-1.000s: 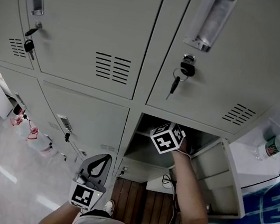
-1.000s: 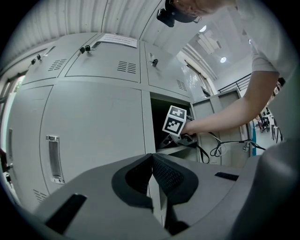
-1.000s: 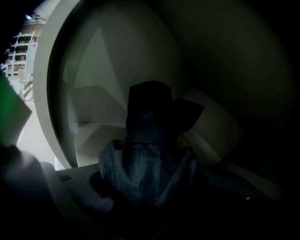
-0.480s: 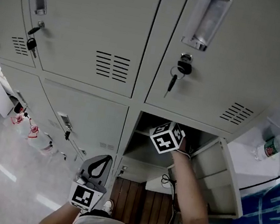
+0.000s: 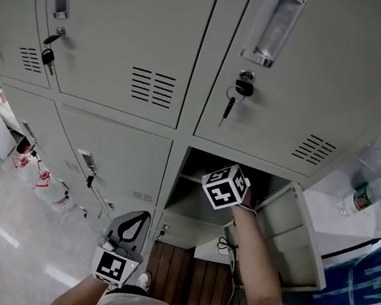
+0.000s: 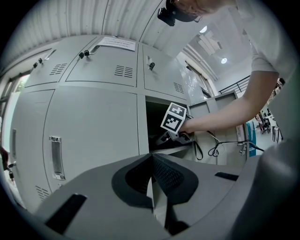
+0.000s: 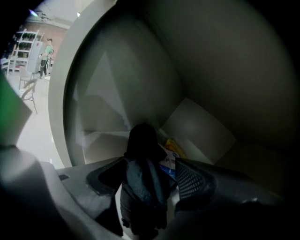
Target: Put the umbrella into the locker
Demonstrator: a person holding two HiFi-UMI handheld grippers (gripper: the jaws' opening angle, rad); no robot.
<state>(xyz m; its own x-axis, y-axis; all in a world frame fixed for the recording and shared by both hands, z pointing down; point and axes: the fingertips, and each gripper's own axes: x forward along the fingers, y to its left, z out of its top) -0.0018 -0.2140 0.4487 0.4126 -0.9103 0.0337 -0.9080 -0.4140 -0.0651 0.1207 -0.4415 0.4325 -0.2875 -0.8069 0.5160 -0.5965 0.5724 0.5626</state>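
Observation:
The dark folded umbrella lies between the jaws of my right gripper, deep in the open lower locker. Those jaws have just been opening and now stand wide, with a gap between the right pad and the umbrella. In the head view only the right gripper's marker cube shows at the locker's mouth; its jaws are hidden inside. My left gripper hangs low in front of the lockers, its tips together and nothing in them. From it I see the right gripper's cube at the opening.
The locker door swings out to the right. A yellow and blue packet lies behind the umbrella. Keys hang in the upper locks. A cable trails below the right arm. A bottle stands on the white ledge at right.
The head view has tilted a little, so the lockers sit slightly lower-left. Both grippers keep their places.

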